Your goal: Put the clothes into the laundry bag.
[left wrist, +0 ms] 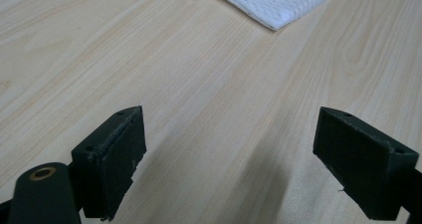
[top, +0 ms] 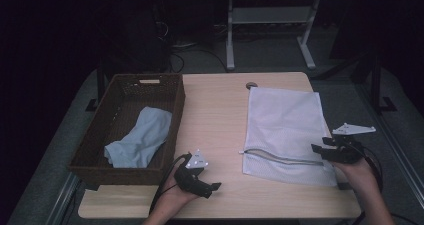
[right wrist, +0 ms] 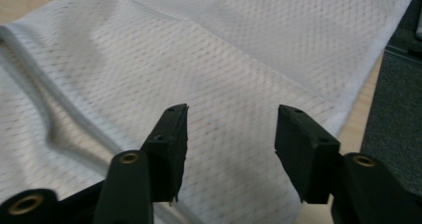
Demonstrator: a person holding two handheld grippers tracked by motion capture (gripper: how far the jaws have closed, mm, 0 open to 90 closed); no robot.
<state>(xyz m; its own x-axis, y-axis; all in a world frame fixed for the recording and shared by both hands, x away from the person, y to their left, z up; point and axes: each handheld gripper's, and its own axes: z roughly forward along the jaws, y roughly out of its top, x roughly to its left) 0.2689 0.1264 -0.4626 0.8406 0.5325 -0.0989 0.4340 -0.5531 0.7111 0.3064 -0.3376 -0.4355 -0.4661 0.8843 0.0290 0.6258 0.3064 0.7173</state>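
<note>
- On the right half of the wooden table (top: 215, 110), a white mesh laundry bag (top: 285, 130) is laid flat, with its zipper opening (top: 282, 157) seen near the edge closest to the person.
- At the near right corner of the bag, the right gripper (top: 320, 150) is held in the person's right hand (top: 357, 172), with its jaws pointed across the zipper end.
- The right jaws are spread partway, and nothing is pinched between them. In the right gripper view, the mesh (right wrist: 209, 79) is seen beneath and beyond the gap; contact between pads and fabric cannot be confirmed.
- The left gripper (top: 212, 187) is held in the left hand (top: 172, 197) at the near edge of the table, between the bag and a dark woven basket (top: 100, 155).
- The left jaws are spread wide over bare wood, and nothing is held. In the left gripper view, one corner of the bag (left wrist: 271, 5) is seen well ahead of them, clear of the pads.
- A light blue garment (top: 140, 137) is found crumpled inside the basket, well apart from both grippers.
- The basket is positioned on the left part of the table, separated from the bag by a strip of bare wood.
</note>
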